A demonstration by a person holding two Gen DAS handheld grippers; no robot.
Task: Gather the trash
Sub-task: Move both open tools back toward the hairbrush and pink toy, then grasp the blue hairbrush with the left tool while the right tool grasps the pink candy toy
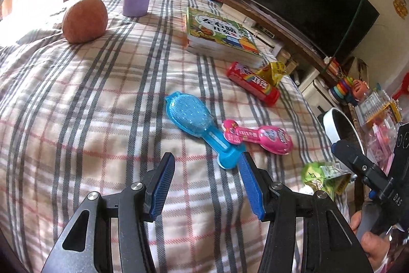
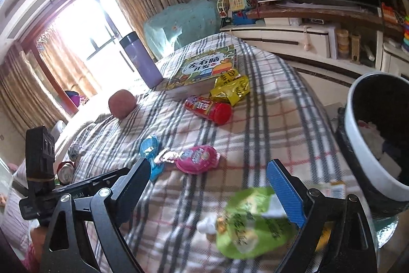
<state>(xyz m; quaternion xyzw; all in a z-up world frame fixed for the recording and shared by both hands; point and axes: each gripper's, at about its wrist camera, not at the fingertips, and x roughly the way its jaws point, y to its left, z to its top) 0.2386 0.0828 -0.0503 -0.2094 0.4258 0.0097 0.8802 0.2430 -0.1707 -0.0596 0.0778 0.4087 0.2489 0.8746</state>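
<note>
Right gripper [image 2: 209, 186] over blurred green pouch [image 2: 253, 219], bin [image 2: 363, 145] cut off

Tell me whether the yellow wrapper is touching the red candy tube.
Touching. In the left wrist view the yellow wrapper lies against the red candy tube with no bedsheet between them; the right wrist view shows them meeting too.
</note>
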